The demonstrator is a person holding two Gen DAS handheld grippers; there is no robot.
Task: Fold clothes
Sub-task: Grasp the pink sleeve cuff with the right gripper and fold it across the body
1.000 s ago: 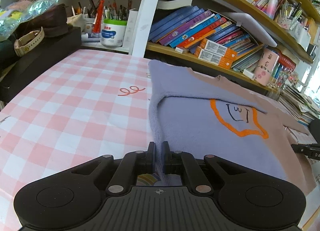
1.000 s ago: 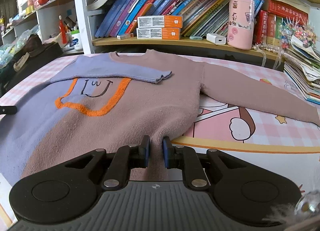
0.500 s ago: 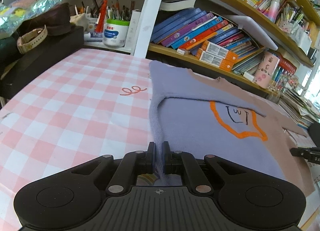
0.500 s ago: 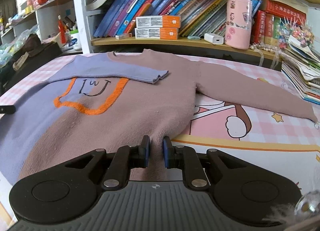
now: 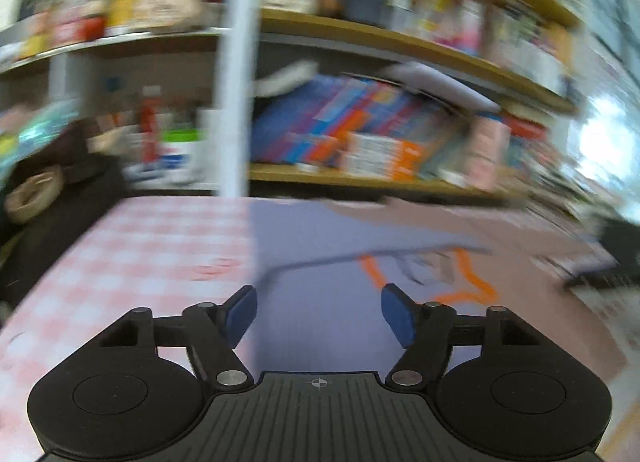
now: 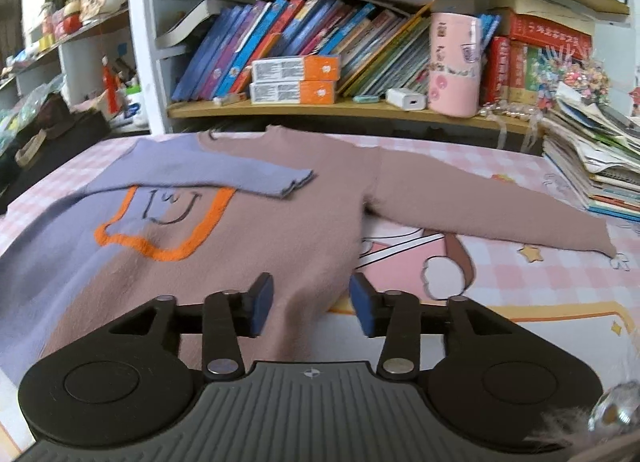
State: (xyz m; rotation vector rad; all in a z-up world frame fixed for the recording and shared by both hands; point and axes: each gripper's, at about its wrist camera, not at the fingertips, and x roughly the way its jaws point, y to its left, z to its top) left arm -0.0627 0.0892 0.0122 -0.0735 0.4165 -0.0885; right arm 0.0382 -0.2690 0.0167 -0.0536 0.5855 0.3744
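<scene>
A sweater (image 6: 248, 230), half lilac and half dusty pink with an orange outlined face, lies flat on the checked tablecloth (image 6: 500, 166). Its lilac sleeve (image 6: 224, 178) is folded across the chest; the pink sleeve (image 6: 480, 206) stretches out to the right. My right gripper (image 6: 311, 298) hovers at the pink hem, its jaws opening, the hem below them and not pinched. In the blurred left wrist view, my left gripper (image 5: 318, 312) is above the lilac side (image 5: 320, 322), jaws opening wide with nothing between the pads.
Bookshelves (image 6: 320, 110) full of books run along the table's far edge, with a pink canister (image 6: 454, 66) and orange boxes (image 6: 296, 80). A stack of magazines (image 6: 592, 166) sits at the right. A dark bag (image 5: 52, 198) lies at the left edge.
Both grippers were shut on the sweater's hem and have let it go, jaws now apart. The left gripper has lifted and swung, blurring its view; the right has hardly moved.
</scene>
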